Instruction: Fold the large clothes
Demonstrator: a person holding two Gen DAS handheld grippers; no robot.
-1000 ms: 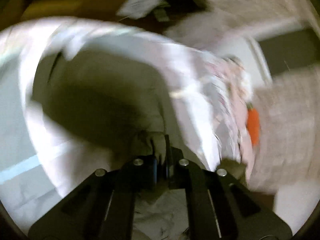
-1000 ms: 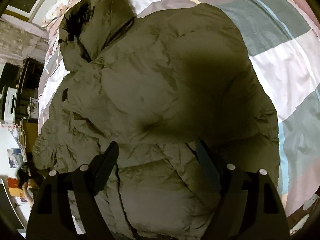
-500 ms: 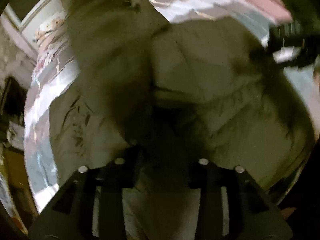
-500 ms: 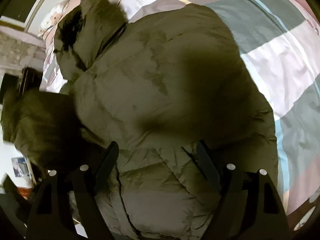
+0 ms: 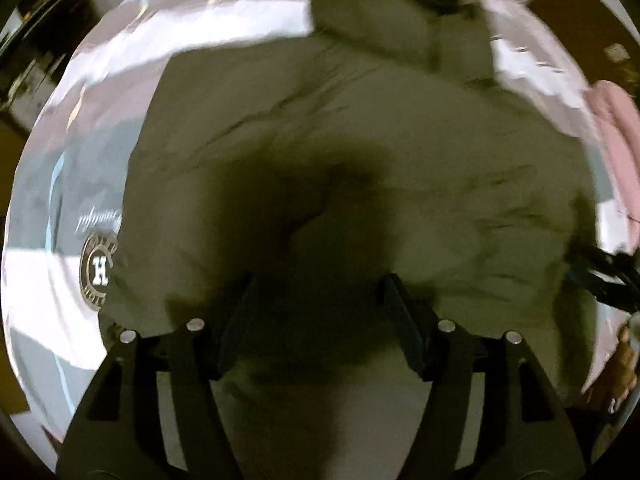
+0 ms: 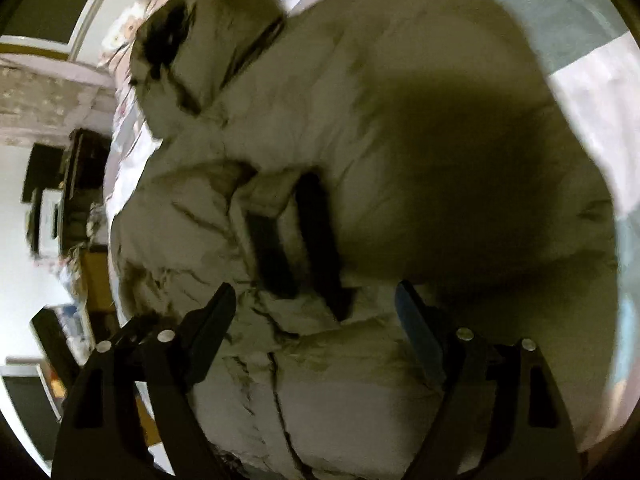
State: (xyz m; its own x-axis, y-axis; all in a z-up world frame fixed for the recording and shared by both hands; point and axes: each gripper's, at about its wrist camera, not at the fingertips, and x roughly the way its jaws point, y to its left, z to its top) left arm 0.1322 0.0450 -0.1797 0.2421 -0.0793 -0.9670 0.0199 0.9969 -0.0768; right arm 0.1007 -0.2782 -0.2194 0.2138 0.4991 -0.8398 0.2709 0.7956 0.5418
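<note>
Jaws: left gripper [image 5: 320,300] opening, right gripper [image 6: 316,300] closing, both ungripped | jacket [image 6: 400,128] beneath them on bed [image 5: 120,80]

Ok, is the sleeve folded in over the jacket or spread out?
Folded in: the sleeve lies across the jacket body, its dark cuff on the chest.

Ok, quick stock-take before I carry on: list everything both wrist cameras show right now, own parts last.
puffer jacket: one, olive green, spread on the bed, filling both views
hood: one, olive with a dark inside, at the jacket's far end
cuff: one, olive with dark bands, lying across the jacket's middle
bed cover: one, white, grey and pale blue blocks, under the jacket
round badge: one, with a white H, on the bed cover beside the jacket
pink fabric: one, at the bed's edge
left gripper: fingers apart, over the jacket, just been opening
right gripper: fingers apart, over the jacket, just been closing
</note>
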